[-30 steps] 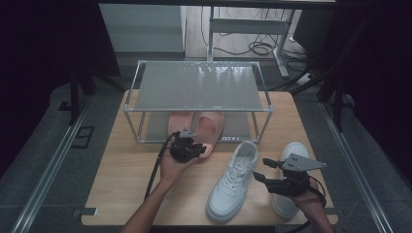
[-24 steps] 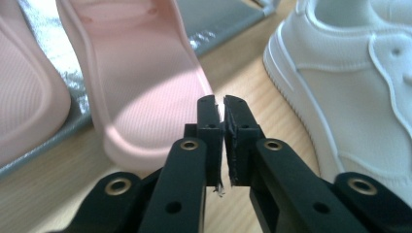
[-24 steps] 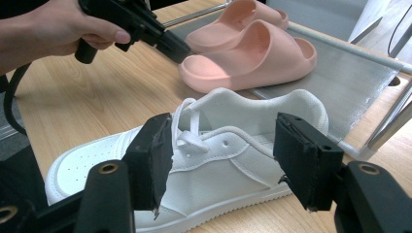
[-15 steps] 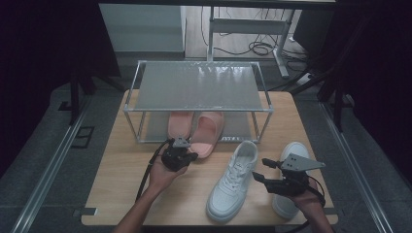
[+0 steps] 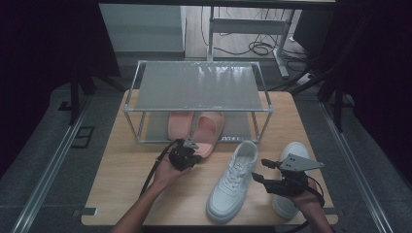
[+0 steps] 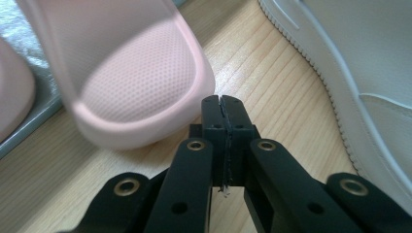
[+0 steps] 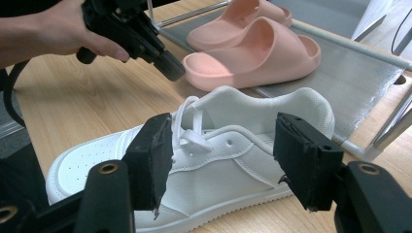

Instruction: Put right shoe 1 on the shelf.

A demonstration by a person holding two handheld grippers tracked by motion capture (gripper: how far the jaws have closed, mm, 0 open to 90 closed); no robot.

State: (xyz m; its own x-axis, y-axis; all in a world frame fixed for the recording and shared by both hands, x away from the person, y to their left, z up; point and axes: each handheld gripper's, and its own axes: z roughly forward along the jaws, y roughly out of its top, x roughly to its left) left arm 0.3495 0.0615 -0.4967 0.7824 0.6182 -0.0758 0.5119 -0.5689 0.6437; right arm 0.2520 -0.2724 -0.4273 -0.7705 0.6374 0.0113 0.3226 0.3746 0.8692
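On the pale wooden worktop (image 5: 121,194), ringed by a dark room, the left gripper (image 5: 190,156) sat pinched empty beside the pink foam slide (image 5: 210,131) at the rack's front edge, while the right gripper (image 5: 265,170) gaped wide toward the white leather sneaker (image 5: 232,182).

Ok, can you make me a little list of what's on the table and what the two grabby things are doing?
rack: metal shoe rack at the table's far side
lower shelf: two pink slippers, one heel sticking out
table: two white sneakers
left gripper: jaws shut, empty, beside the slipper's heel
right gripper: jaws open, facing one sneaker
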